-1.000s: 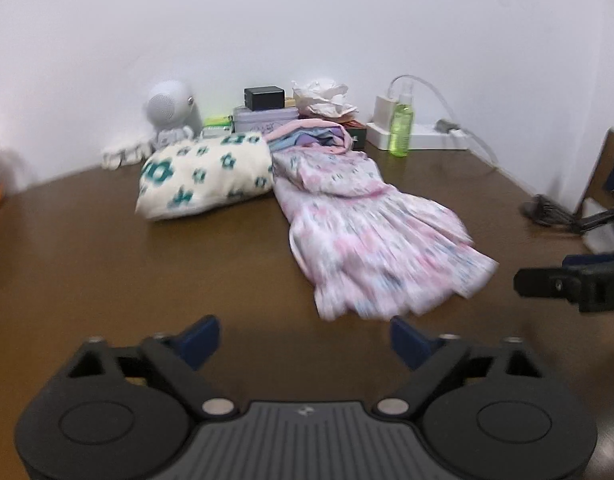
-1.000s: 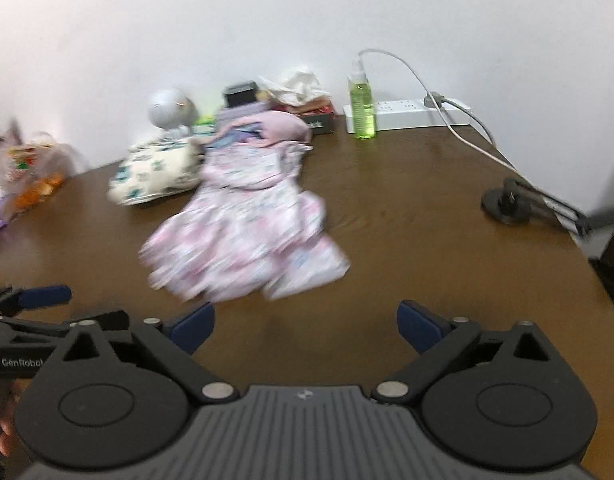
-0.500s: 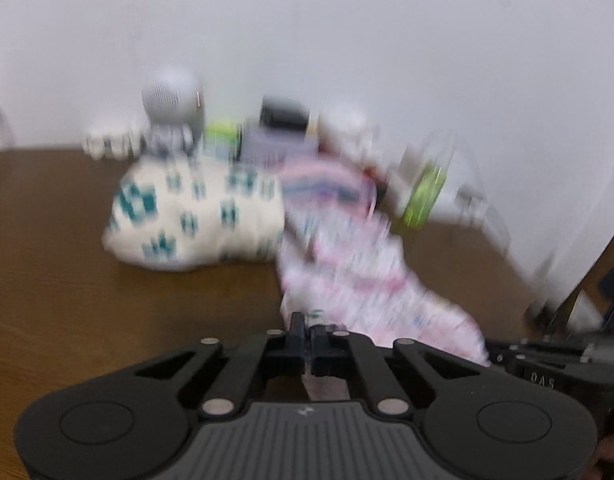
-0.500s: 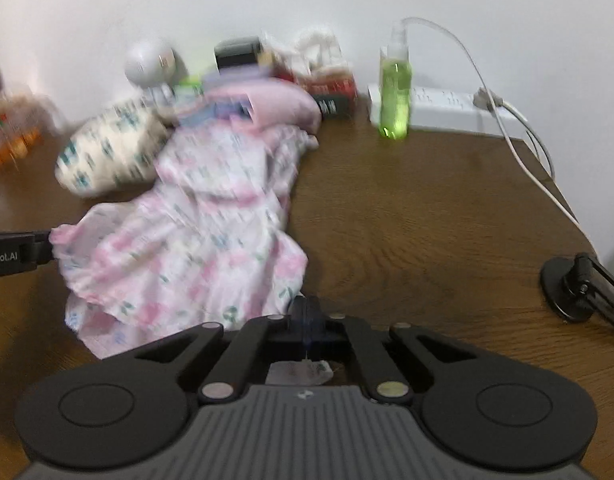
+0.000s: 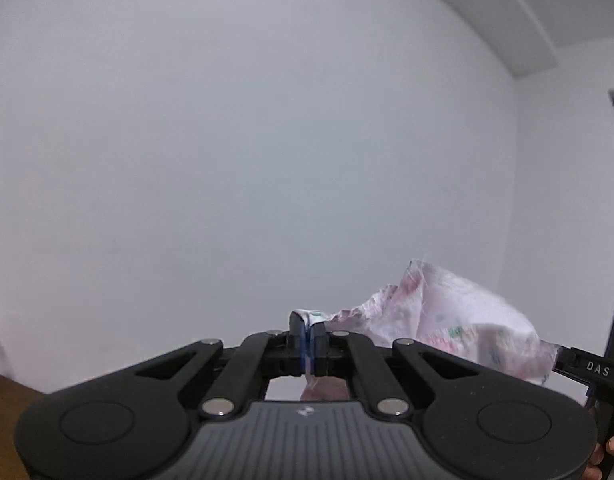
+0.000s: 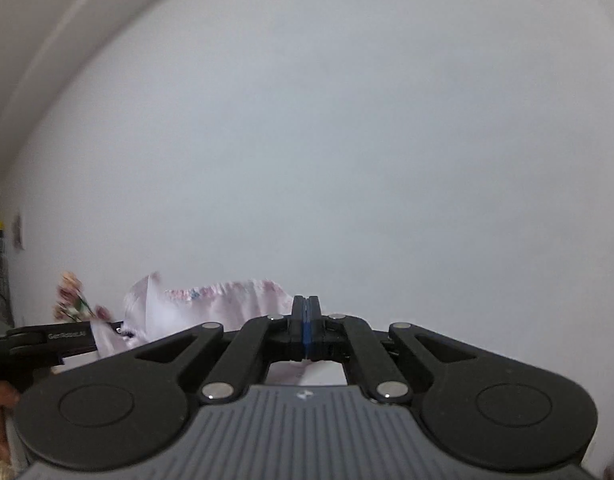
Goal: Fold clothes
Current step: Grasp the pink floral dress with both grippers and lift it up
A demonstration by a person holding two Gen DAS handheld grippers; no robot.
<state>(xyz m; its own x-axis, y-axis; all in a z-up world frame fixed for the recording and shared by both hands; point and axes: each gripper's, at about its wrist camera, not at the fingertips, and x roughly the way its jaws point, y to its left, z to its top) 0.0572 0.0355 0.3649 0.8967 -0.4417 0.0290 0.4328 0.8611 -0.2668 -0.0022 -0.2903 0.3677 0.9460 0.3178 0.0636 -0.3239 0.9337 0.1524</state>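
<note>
Garment (image 5: 447,320) was held aloft, pinched in the closed left gripper (image 5: 307,330) and the closed right gripper (image 6: 305,322); no fold was yet made.

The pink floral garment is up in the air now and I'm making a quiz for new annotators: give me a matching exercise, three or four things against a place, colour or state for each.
Things:
1. pink floral garment
2. left gripper
3. wall
4. table

Descriptions:
A. brown, only a corner showing at the lower left of the left wrist view
B. plain white, filling most of both views
C. fingers shut on a pinch of cloth
D. stretched between the two grippers, reaching across to the right gripper

Pairs: 1-D, 2-C, 3-B, 4-A
</note>
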